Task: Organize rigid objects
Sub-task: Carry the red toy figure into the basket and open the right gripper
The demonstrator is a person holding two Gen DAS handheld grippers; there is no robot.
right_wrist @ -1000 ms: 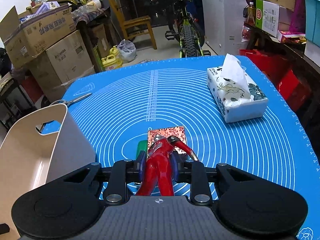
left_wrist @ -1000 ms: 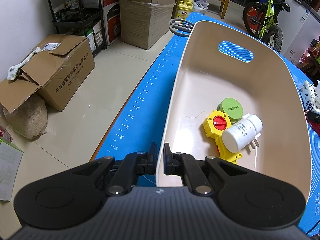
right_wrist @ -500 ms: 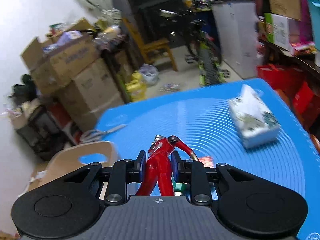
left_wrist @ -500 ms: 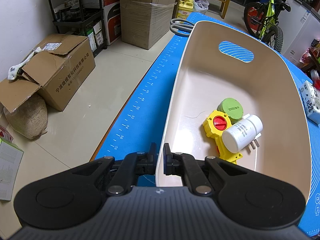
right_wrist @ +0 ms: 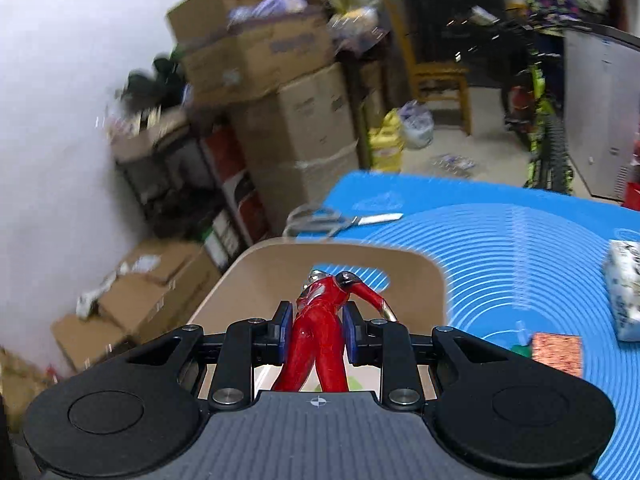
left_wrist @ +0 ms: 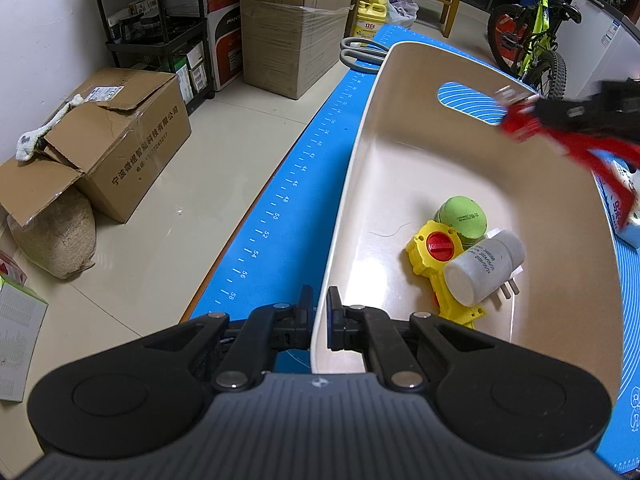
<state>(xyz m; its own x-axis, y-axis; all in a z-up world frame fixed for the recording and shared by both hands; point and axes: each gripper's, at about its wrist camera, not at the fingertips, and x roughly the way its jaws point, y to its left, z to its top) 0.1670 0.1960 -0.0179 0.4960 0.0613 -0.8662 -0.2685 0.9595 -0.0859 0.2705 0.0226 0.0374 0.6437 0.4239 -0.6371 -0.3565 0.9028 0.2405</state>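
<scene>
My left gripper point(left_wrist: 318, 312) is clamped on the near rim of the bin point(left_wrist: 352, 184), which sits on the blue mat point(left_wrist: 280, 200). My right gripper point(right_wrist: 316, 330) grips a red figure point(right_wrist: 320, 320) over the bin's far end, above the bottle point(left_wrist: 482, 266), yellow toy point(left_wrist: 436, 264) and green lid point(left_wrist: 464, 216) inside.
</scene>
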